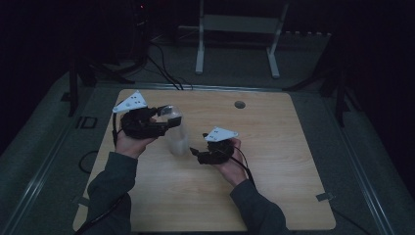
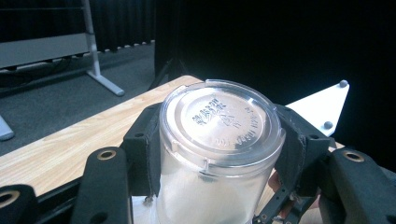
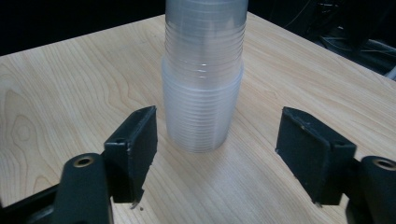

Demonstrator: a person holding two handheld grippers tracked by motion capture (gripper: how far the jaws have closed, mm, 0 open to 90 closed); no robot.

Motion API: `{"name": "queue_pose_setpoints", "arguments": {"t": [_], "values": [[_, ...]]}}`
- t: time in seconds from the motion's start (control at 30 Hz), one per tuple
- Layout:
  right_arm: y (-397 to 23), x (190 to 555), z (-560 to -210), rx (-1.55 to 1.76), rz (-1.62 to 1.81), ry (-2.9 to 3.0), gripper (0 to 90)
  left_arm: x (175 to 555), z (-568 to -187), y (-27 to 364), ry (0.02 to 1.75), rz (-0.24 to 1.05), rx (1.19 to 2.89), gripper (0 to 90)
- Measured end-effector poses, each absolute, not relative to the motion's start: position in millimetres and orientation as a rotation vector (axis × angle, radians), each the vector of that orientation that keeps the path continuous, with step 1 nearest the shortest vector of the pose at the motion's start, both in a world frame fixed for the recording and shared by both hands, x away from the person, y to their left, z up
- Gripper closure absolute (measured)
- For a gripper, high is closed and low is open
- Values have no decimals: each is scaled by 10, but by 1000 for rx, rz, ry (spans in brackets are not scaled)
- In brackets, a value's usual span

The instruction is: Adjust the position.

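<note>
Left claw [image 2: 219, 163] clamped on the cup stack's [image 2: 219, 140] top; right claw [image 3: 219, 154] apart beside its base – thin, light, crushable plastic, so grip gently low down.

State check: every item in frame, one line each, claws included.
Stack of clear ribbed plastic cups: inverted, nested, standing upright on the table.
Left claw: shut on the stack's top cup, pads against its sides.
Right claw: open, jaws apart either side of the stack's base, not touching.
Light wooden table: flat, round hole near far edge.
</note>
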State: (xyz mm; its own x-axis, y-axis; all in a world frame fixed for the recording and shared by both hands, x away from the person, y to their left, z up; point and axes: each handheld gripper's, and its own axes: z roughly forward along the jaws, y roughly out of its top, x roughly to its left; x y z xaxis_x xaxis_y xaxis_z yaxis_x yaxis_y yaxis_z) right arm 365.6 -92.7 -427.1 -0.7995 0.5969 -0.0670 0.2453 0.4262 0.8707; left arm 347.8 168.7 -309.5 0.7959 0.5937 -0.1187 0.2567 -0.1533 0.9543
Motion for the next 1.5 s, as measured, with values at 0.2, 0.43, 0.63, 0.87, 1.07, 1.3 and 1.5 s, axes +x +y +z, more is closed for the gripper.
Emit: {"name": "queue_pose_setpoints", "arguments": {"t": [0.2, 0.43, 0.63, 0.87, 1.07, 1.3, 1.5], "values": [[-942, 3657, -4269, 710, 1329, 2325, 325, 3463, -3157, 1710, 674, 324, 1730, 416], [-967, 3658, -4253, 706, 1344, 2325, 333, 3462, -3242, 1731, 690, 307, 1726, 416], [-1004, 3666, -4223, 714, 1368, 2317, 335, 3460, -3309, 1754, 700, 296, 1717, 416], [-1029, 3667, -4185, 731, 1398, 2305, 335, 3463, -3389, 1774, 716, 281, 1702, 416], [-1028, 3659, -4144, 727, 1419, 2290, 335, 3471, -3466, 1779, 727, 267, 1700, 416], [-1018, 3654, -4112, 721, 1437, 2282, 334, 3470, -3538, 1794, 742, 250, 1689, 416], [-1007, 3645, -4090, 717, 1455, 2275, 335, 3470, -3604, 1818, 755, 236, 1683, 416]]}}
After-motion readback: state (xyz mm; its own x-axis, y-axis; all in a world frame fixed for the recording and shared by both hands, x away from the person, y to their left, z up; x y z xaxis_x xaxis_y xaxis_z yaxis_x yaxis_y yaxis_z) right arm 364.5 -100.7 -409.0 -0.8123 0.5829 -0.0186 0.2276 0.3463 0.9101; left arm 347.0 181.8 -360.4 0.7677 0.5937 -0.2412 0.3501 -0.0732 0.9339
